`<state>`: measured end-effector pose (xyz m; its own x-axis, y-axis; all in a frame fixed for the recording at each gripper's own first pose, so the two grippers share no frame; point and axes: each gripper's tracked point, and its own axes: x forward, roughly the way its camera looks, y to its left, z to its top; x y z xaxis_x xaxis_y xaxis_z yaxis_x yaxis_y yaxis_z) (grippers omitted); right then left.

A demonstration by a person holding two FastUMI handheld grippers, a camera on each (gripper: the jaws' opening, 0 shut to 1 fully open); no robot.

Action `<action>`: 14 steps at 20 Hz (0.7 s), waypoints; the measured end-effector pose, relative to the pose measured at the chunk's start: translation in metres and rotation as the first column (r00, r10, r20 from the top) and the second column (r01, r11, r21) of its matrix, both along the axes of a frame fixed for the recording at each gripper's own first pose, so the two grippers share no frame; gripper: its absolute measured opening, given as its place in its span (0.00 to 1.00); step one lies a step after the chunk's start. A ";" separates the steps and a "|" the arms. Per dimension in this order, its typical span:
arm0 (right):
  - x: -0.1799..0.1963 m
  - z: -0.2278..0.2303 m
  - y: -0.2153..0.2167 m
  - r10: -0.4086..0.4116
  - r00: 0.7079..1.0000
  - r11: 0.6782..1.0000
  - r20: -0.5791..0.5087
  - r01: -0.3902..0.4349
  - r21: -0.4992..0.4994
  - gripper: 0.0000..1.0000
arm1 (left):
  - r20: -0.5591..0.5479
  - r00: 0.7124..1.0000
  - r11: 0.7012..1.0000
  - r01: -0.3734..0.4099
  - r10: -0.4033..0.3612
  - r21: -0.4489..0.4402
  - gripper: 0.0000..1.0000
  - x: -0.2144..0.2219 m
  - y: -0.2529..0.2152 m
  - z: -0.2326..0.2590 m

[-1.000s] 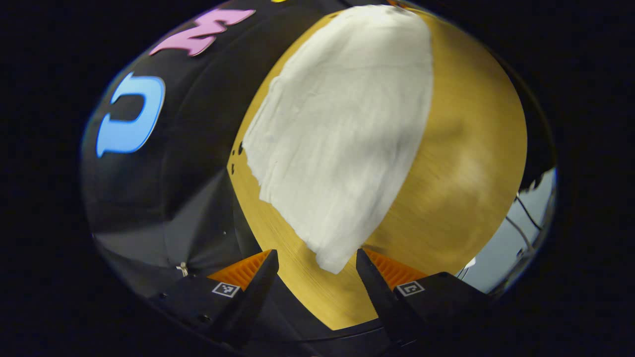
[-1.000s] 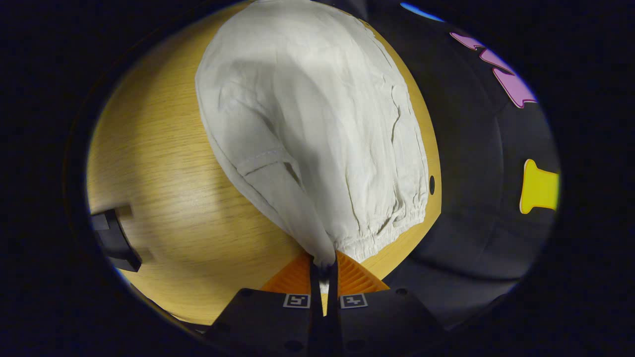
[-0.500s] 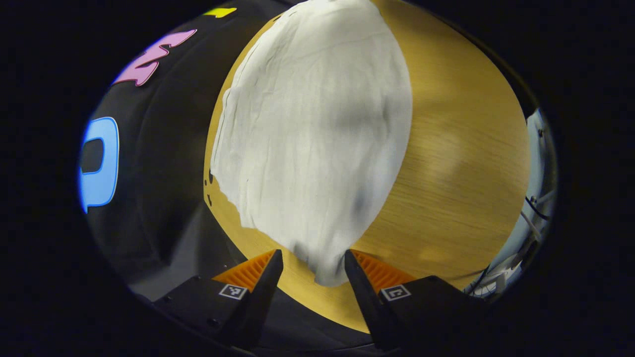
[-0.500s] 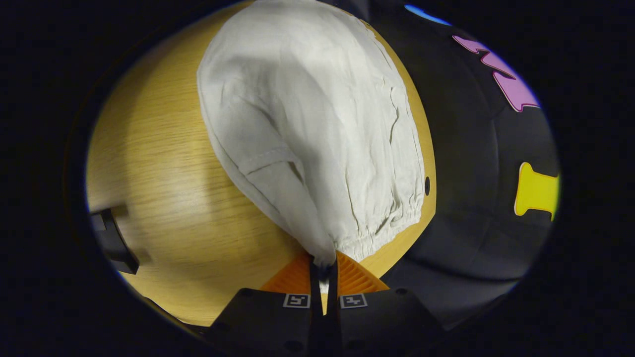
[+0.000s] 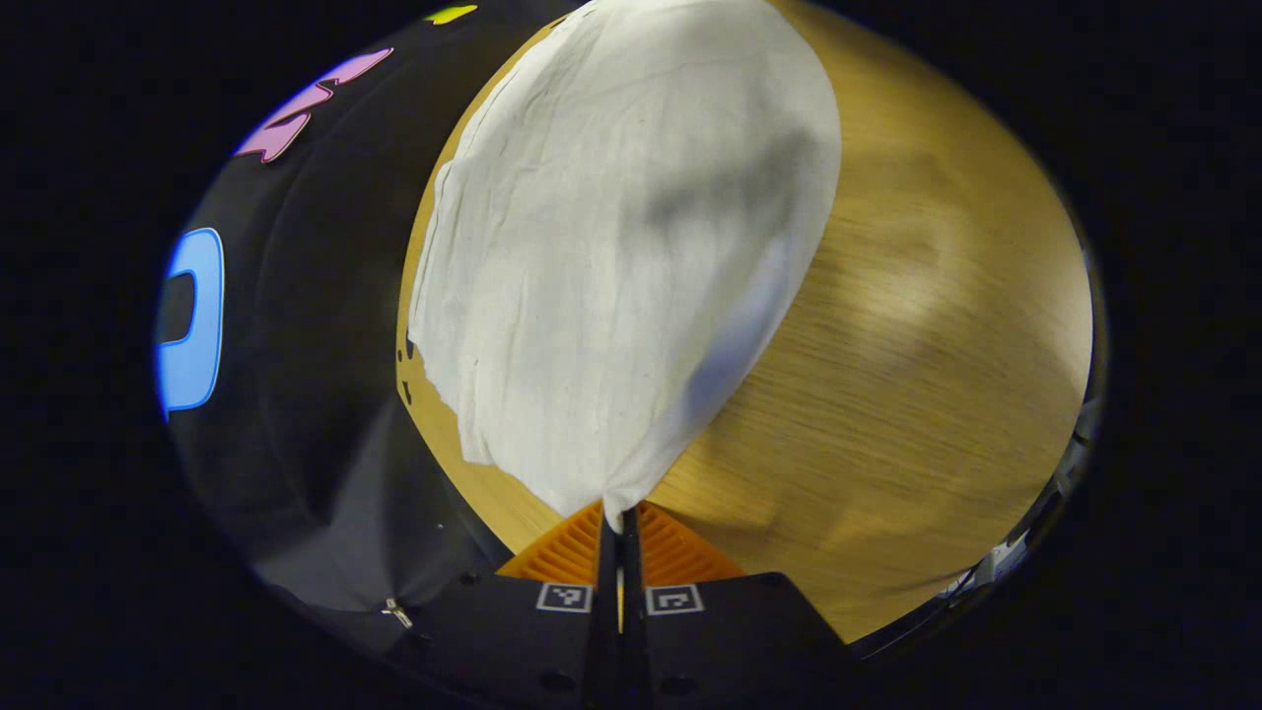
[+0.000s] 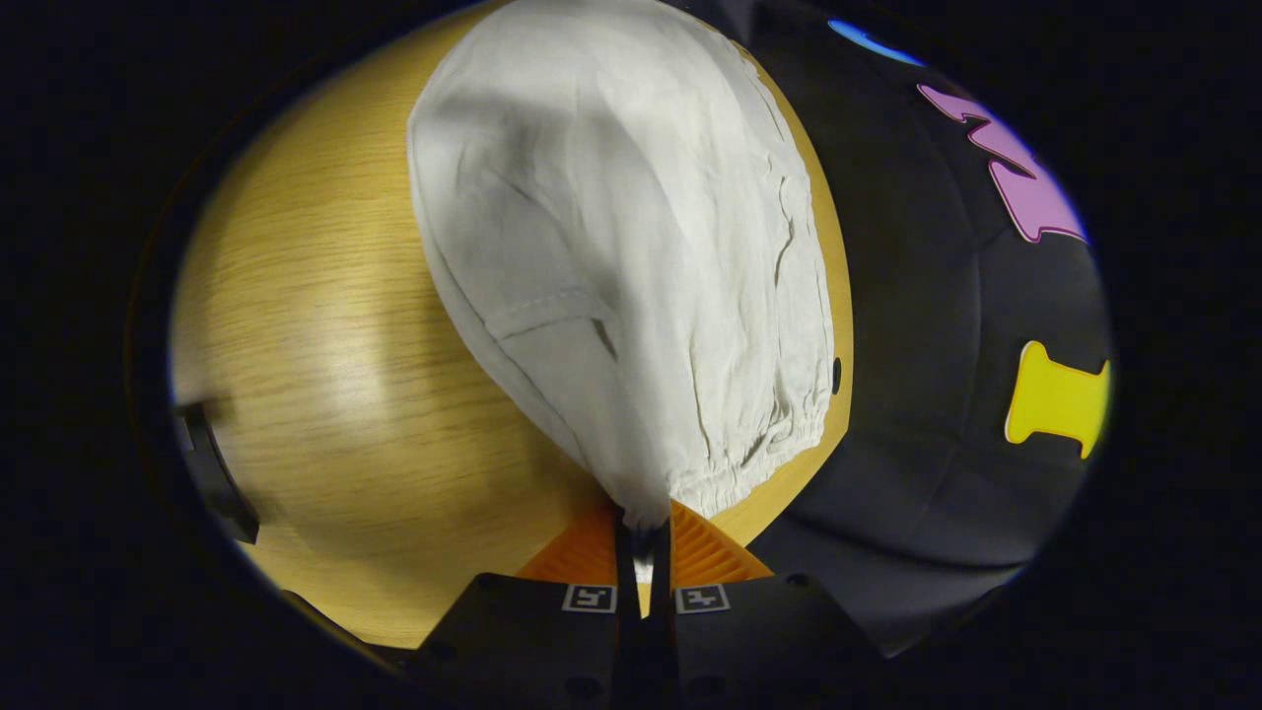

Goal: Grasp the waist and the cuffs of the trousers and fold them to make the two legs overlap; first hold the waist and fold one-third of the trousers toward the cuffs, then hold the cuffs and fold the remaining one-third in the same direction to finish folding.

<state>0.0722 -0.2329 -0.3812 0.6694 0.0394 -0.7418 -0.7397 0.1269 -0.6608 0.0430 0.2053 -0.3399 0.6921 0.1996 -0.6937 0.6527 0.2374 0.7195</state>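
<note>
White trousers pinched by both: left gripper at cuff, right gripper at waist (thin bites, could slip on lifting).

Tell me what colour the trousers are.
Plain off-white trousers, no pattern; clearest in the right gripper view.

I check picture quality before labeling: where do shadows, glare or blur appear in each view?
Left gripper view: a soft dark shadow crosses the white trousers, and the wooden table looks smeared, with a pale sheen. Right gripper view: a broad glare patch lies on the table; the trousers stay sharp, shaded along their upper left.
</note>
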 end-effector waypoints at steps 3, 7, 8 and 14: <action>0.003 0.002 -0.003 -0.029 0.999 0.999 0.027 0.030 -0.026 0.07 | 0.015 0.998 0.996 -0.064 0.065 -0.060 0.06 0.001 -0.002 0.001; 0.008 0.030 -0.006 -0.045 0.995 0.999 0.090 0.045 -0.003 0.17 | 0.093 0.994 0.994 -0.057 0.065 -0.093 0.06 0.015 -0.008 0.028; 0.010 0.041 -0.007 -0.048 0.993 0.999 0.110 0.048 0.003 0.07 | 0.115 0.991 0.994 -0.052 0.063 -0.097 0.06 0.023 -0.007 0.039; 0.052 0.107 0.002 -0.088 0.969 0.995 0.233 0.072 0.073 0.07 | 0.302 0.950 0.990 -0.046 0.084 -0.131 0.06 0.070 -0.006 0.125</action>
